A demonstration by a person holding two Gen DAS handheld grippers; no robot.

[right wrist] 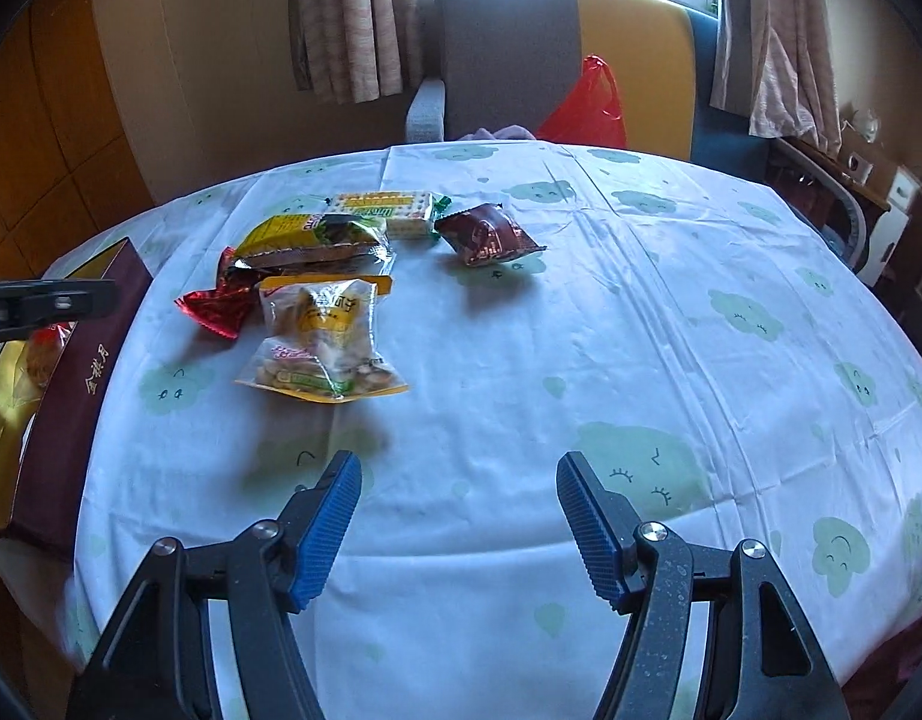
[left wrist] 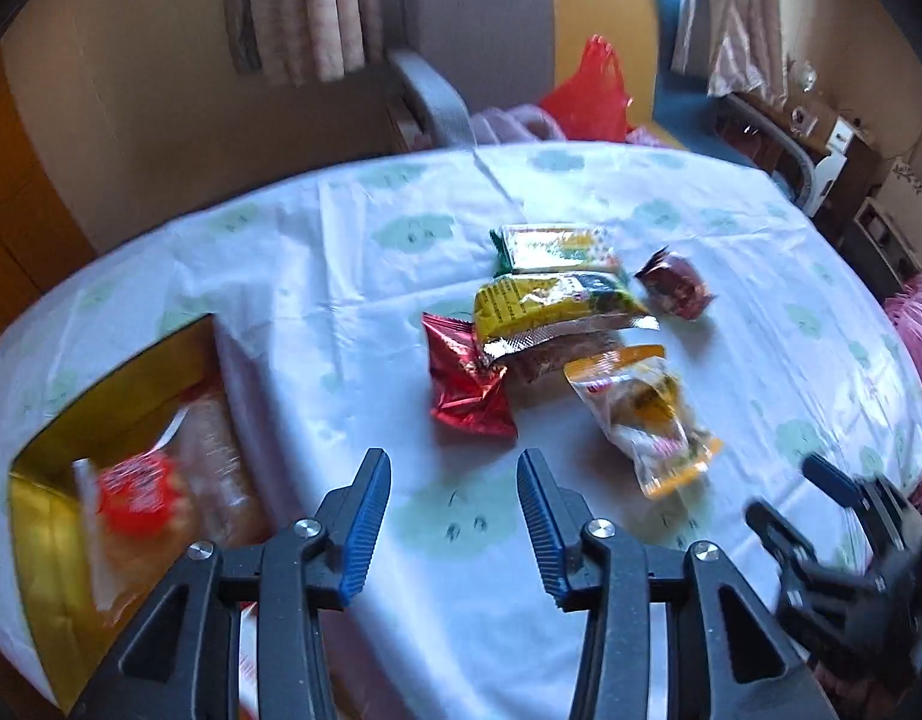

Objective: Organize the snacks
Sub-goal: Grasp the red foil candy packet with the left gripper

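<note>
Left gripper [left wrist: 455, 516]: jaws apart, nothing between them, hovering over the cloth just short of the snack pile.
Right gripper [right wrist: 459, 516]: jaws apart and empty, above bare cloth nearer the table's front edge; the snacks lie ahead and to its left.
Clear snack bag [right wrist: 320, 342]: nearest packet, flat on the cloth at the front of the pile, with an orange sealed strip at each end. Its long axis runs roughly away from the grippers, slightly slanted.
Handling: probably light, soft and crinkly, with slippery film and crushable contents. A sealed end strip looks the safest place to pinch.
Red foil packet [left wrist: 466, 384]: beside the clear bag, partly tucked under the yellow-green packet [left wrist: 550, 300].
Cracker pack [right wrist: 395, 213]: farthest in the pile, lying crosswise.
Dark red packet [right wrist: 487, 234]: lies a little apart on the right.
Gift box [right wrist: 77, 396]: open at the table's left edge, gold-lined, already holding wrapped snacks.
Table [right wrist: 580, 330]: covered with a white cloud-print cloth.
</note>
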